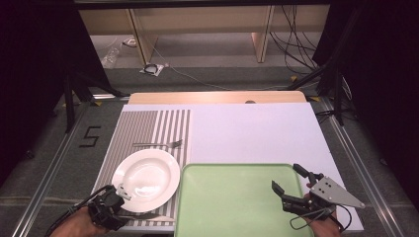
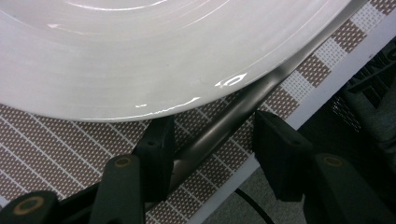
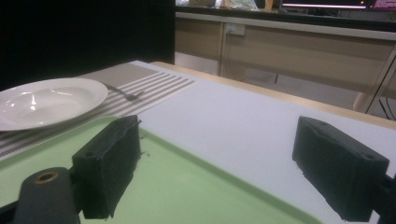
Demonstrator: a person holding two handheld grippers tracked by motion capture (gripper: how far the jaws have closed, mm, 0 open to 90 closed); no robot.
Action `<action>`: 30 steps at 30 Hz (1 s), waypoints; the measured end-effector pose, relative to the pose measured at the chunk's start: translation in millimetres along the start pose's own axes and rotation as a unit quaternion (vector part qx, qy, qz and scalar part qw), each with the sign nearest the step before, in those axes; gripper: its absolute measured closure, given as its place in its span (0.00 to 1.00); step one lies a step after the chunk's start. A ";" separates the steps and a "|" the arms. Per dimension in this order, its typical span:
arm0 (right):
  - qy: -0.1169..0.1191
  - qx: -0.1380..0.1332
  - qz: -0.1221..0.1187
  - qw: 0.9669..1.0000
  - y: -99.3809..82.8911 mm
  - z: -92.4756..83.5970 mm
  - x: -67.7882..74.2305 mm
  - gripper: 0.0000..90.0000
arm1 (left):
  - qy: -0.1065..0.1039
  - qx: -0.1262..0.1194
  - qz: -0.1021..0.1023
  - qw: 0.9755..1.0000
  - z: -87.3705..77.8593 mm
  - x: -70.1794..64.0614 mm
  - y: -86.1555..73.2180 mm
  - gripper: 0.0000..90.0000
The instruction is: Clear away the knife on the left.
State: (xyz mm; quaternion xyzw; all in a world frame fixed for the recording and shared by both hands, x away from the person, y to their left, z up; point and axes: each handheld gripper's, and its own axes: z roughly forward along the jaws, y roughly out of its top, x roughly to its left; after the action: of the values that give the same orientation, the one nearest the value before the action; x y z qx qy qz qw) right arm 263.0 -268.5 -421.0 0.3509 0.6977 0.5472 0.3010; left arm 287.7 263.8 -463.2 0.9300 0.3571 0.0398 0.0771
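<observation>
A white table top (image 1: 257, 133) is carrying everything, with a striped placemat (image 1: 143, 126) lying along its left side and a green tray (image 1: 237, 197) sitting at the near edge, just beside the mat. On the mat a white plate (image 1: 146, 177) is resting near the person, and a fork (image 1: 160, 144) is lying on the stripes just beyond it.

The smallest piece is the one in hand: a slim metal knife handle (image 2: 224, 123) is lying on the mat at the plate's near edge, part of it tucked under the rim. The left gripper (image 2: 212, 140) is straddling it, one pad (image 2: 159, 140) touching or almost touching the handle, the other standing clear on the far side, so the jaws are half spread and not yet pinching it.

The right gripper (image 1: 291, 180) is hovering over the tray's right part with its jaws spread wide and nothing between them.

The handle is looking smooth and polished, so it is likely going to be slippery, and it is probably light and stiff. It is lying flat and low, which is leaving little for the pads to catch; taking it across the handle's thicker part, clear of the plate, seems soundest. The plate is probably breakable, and lifting the piece could be nudging its rim.
</observation>
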 end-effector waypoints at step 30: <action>0.009 0.005 0.000 1.000 -0.4 2.0 0.7 0.18 | -0.004 0.021 0.052 0.998 -0.8 -8.1 6.6 0.85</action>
State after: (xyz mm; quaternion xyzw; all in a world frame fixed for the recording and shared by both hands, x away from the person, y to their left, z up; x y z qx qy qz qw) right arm 264.2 -266.9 -421.9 0.3478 0.7032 0.5464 0.2932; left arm 285.9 253.6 -461.4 0.9488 0.3089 0.0323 0.0573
